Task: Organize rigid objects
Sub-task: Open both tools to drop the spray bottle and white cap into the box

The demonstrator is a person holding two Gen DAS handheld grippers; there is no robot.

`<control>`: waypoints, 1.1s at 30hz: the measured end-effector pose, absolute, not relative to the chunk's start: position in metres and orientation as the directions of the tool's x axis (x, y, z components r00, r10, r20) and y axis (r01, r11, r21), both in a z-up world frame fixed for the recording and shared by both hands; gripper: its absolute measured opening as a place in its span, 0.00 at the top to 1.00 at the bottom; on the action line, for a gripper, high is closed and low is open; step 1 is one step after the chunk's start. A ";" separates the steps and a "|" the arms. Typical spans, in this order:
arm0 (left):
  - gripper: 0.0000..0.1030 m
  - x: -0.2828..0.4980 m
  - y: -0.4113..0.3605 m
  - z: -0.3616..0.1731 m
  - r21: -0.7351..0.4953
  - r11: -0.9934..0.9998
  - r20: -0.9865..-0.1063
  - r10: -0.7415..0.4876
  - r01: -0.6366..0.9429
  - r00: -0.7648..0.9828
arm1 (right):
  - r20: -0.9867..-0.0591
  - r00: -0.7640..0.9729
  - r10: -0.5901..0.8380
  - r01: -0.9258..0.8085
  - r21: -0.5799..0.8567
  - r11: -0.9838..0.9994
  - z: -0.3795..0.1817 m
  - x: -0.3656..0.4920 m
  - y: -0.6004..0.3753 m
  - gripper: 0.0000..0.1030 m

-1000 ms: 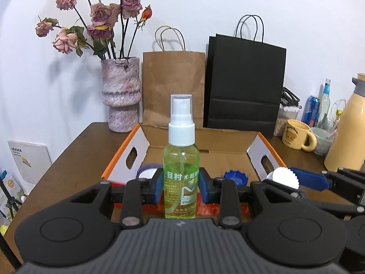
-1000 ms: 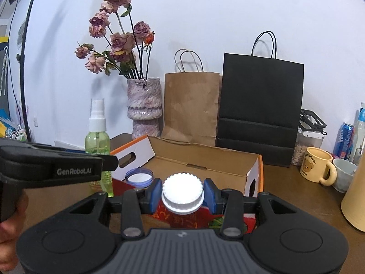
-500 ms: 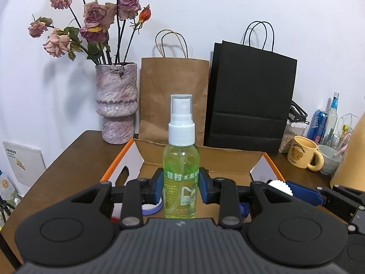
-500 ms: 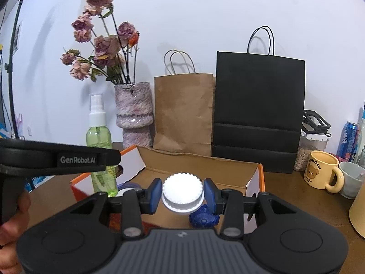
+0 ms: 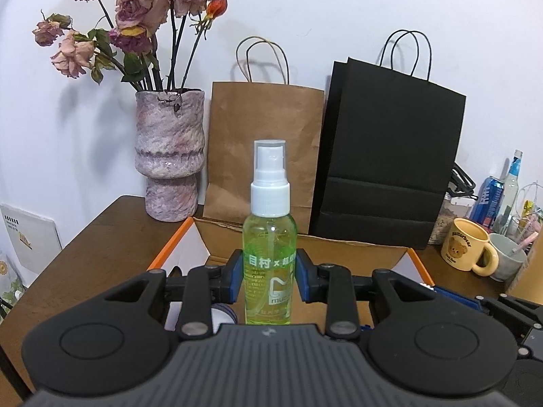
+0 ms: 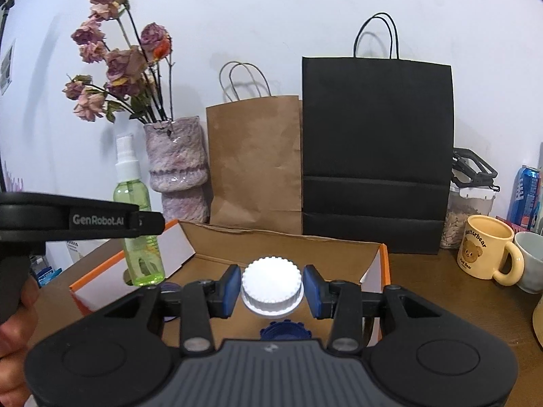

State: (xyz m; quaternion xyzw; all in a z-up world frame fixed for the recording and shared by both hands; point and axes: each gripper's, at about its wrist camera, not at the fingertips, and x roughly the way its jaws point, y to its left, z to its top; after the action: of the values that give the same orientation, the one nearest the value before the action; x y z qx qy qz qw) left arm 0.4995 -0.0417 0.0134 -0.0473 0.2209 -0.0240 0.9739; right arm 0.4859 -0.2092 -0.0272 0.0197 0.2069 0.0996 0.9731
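Both tongs loaded, held over the open box.

Left gripper (image 5: 269, 279) pinches the spray bottle (image 5: 269, 237) upright at its label – bottle hangs above the box (image 5: 339, 249), near its 9 o'clock wall. Right gripper (image 6: 271, 288) pinches a white lid (image 6: 271, 286) by its ribbed rim – over the box floor, a blue cap (image 6: 285, 330) lying under it at 6 o'clock. Vase (image 5: 169, 156) and bags stand behind at 12; mug (image 6: 488, 247) at 3.

We see the left gripper (image 5: 269, 279) and right gripper (image 6: 270, 286) side by side, tilted slightly downward, each clamped shut on something.
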 end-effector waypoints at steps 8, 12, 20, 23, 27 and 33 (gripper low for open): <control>0.69 0.525 -0.041 0.000 -0.080 0.997 -0.456 -0.041 0.005 0.889 | -0.418 0.886 0.200 -0.188 0.071 0.980 -0.035 0.507 -0.208 0.62; 0.69 0.535 -0.040 -0.009 -0.068 0.998 -0.479 -0.028 -0.005 0.878 | -0.427 0.882 0.200 -0.192 0.063 0.979 -0.039 0.513 -0.205 0.62; 0.69 0.544 -0.043 -0.022 -0.042 0.999 -0.517 -0.020 -0.002 0.856 | -0.464 0.867 0.180 -0.184 0.038 0.982 -0.051 0.520 -0.202 0.62; 0.67 0.546 -0.044 -0.024 -0.018 1.000 -0.533 0.006 -0.018 0.846 | -0.481 0.860 0.172 -0.182 0.026 0.983 -0.054 0.522 -0.201 0.62; 0.13 0.543 -0.042 -0.022 -0.002 0.999 -0.515 0.035 -0.042 0.857 | -0.489 0.859 0.153 -0.161 0.026 0.987 -0.058 0.523 -0.204 0.22; 0.00 0.542 -0.041 -0.020 -0.004 0.999 -0.510 0.040 -0.049 0.859 | -0.476 0.870 0.129 -0.110 0.069 0.992 -0.059 0.524 -0.215 0.00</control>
State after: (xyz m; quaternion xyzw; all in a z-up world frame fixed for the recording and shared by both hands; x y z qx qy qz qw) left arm 0.5416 -0.0412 -0.0198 -0.0086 0.2641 0.0229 0.9642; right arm 0.5239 -0.2150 -0.0590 0.0200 0.2476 0.0618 0.9667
